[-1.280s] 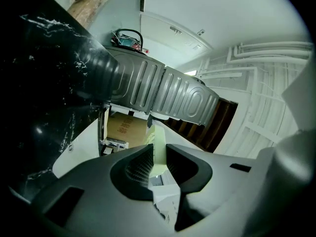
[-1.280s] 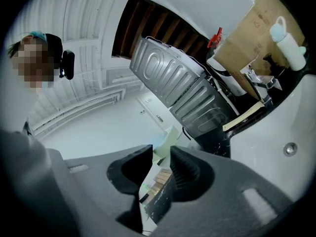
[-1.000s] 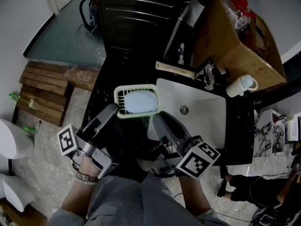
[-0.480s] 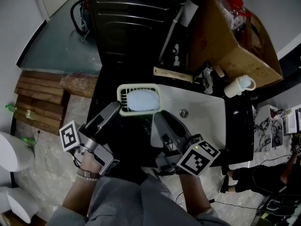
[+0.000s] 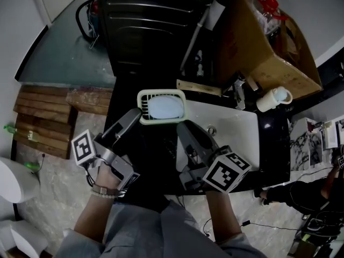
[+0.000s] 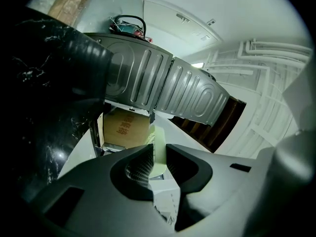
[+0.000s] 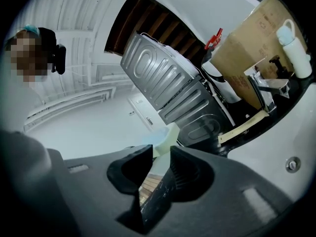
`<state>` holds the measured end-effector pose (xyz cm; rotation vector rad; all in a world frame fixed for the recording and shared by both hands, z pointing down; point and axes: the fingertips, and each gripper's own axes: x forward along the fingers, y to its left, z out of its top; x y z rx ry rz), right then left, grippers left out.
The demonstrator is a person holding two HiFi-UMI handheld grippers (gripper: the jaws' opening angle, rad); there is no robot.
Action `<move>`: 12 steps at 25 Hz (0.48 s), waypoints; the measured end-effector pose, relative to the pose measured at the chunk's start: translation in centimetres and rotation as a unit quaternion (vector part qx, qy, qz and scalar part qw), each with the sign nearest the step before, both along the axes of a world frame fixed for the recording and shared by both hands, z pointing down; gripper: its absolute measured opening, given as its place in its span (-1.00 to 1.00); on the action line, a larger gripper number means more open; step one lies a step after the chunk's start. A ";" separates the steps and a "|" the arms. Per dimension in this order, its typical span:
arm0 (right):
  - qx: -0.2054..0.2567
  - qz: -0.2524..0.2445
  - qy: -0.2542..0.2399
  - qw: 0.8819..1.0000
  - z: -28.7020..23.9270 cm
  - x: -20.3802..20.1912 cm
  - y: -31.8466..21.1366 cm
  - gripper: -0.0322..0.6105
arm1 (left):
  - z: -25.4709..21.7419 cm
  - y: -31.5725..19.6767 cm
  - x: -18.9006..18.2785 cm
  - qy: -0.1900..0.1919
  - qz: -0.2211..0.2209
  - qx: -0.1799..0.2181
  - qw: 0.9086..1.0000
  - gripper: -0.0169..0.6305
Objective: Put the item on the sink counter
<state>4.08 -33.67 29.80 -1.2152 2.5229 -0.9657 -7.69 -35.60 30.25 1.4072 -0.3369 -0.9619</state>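
Note:
A pale green slotted soap dish [image 5: 142,107] with a light blue soap bar [image 5: 164,107] in it hangs between both grippers. It is over the black counter [image 5: 145,155], at the far left corner of the white sink [image 5: 236,138]. My left gripper [image 5: 137,114] is shut on the dish's left rim; in the left gripper view the green rim [image 6: 159,149] sits pinched in the left gripper [image 6: 159,163]. My right gripper [image 5: 181,125] is shut on the near right corner. In the right gripper view that corner of the dish [image 7: 167,138] shows at the tips of the right gripper [image 7: 162,159].
A dark washing machine [image 5: 150,26] stands behind the counter, a cardboard box [image 5: 263,42] to the back right. A tap [image 5: 239,93], a white jug [image 5: 274,98] and a pale wooden strip [image 5: 199,87] sit along the sink's far edge. Wooden slats [image 5: 43,120] lie on the floor at left.
Both grippers have carried the soap dish a little further from me, toward the washing machine and the sink's far left corner. Both grips look unchanged.

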 end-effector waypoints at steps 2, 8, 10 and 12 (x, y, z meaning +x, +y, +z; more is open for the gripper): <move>-0.003 0.004 0.001 1.000 0.3 0.0 -0.6 -0.58 | 0.4 -0.5 -0.1 -0.004 0.000 -0.004 1.000 -0.68; -0.013 0.002 0.012 1.000 2.1 -0.1 -2.1 -0.58 | 1.8 -2.1 -0.2 -0.009 -0.002 -0.014 1.000 -0.68; -0.019 -0.001 0.018 1.000 2.9 -0.2 -2.7 -0.58 | 2.2 -2.8 -0.3 -0.012 -0.002 -0.017 1.000 -0.68; -0.026 0.000 0.026 0.999 3.6 -0.2 -3.6 -0.58 | 2.6 -3.7 -0.5 -0.016 -0.002 -0.018 1.000 -0.68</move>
